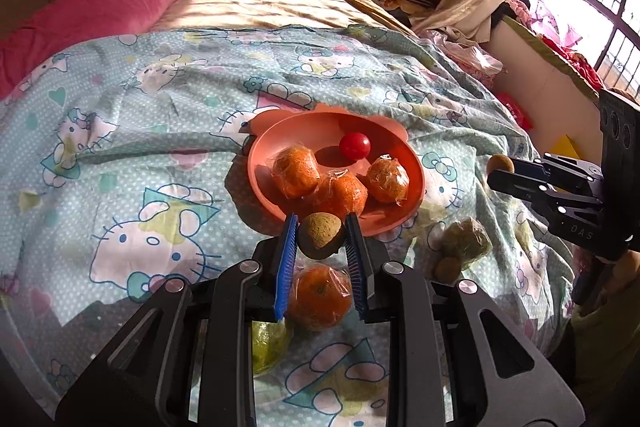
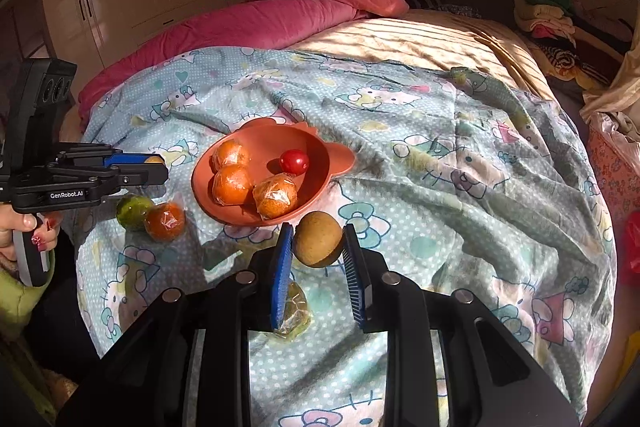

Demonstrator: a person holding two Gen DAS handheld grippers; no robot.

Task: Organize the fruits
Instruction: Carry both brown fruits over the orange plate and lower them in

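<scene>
Each gripper holds one small round brown fruit, squeezed between its blue pads and lifted off the bed sheet [image 1: 120, 155]. The left gripper [image 1: 321, 235] is closed tight on its brown fruit [image 1: 321, 235], and the right gripper [image 2: 318, 245] is closed tight on the other brown fruit [image 2: 318, 245].

The orange bowl [image 1: 416, 183] lies just ahead of both grippers, a little past the fingertips. In the left view its near rim sits right behind the held fruit. In the right view the bowl is ahead and a bit to the left. The left gripper looks nearer to the bowl, so it probably needs only a short push forward before letting go. The fruits are round, so they have no long side.

Counting: three wrapped oranges [image 1: 296, 173] and one red tomato [image 1: 354, 145] are in the bowl. On the sheet there is one more wrapped orange [image 2: 165, 221], one green fruit [image 2: 134, 211], one wrapped greenish-brown lump [image 1: 466, 243], and one more small brown fruit [image 1: 448, 269]
</scene>
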